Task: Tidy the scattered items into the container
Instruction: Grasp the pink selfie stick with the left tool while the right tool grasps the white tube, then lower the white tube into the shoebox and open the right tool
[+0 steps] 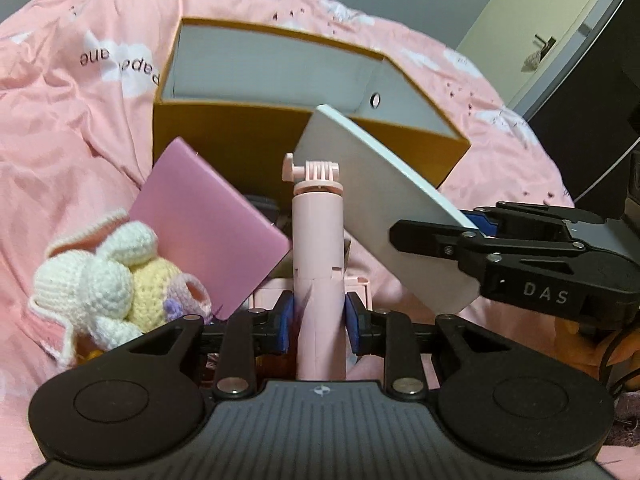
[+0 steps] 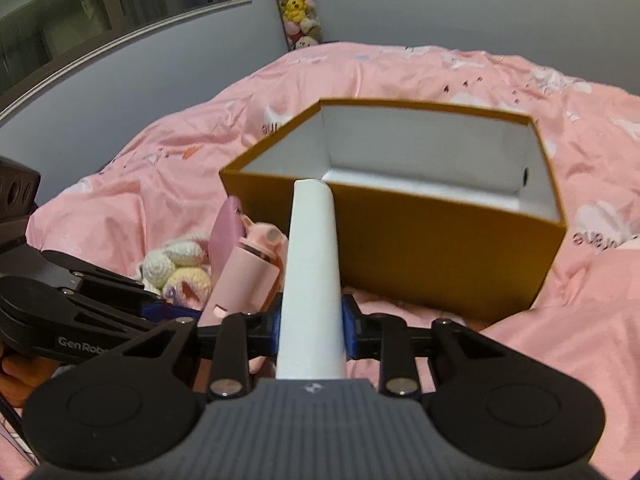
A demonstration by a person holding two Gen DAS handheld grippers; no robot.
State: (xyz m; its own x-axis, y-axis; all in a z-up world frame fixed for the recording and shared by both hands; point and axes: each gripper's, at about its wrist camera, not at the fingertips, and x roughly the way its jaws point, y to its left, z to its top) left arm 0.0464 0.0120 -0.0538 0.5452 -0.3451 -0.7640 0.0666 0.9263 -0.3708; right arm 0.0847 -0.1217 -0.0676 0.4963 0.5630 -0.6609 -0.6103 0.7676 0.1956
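Note:
A pale pink stick with a forked camera mount on top [image 1: 318, 240] stands between the blue pads of my left gripper [image 1: 319, 320], which is shut on it. My right gripper [image 2: 312, 330] is shut on a flat white box [image 2: 312, 264], seen edge-on here. In the left wrist view the white box [image 1: 380, 208] tilts up from the right gripper [image 1: 468, 228]. Behind both stands the open orange container with a white inside [image 1: 240, 140] [image 2: 440, 248]; what I see of its inside is bare. A flat pink box [image 1: 208, 224] and a crocheted plush [image 1: 104, 280] lie beside the stick.
Everything rests on a rumpled pink duvet with white clouds [image 1: 80, 140] [image 2: 580, 320]. Grey walls rise behind, with a column of plush toys [image 2: 298, 4] in the corner. A pale door [image 1: 540, 20] and dark furniture [image 1: 592, 132] stand to the right.

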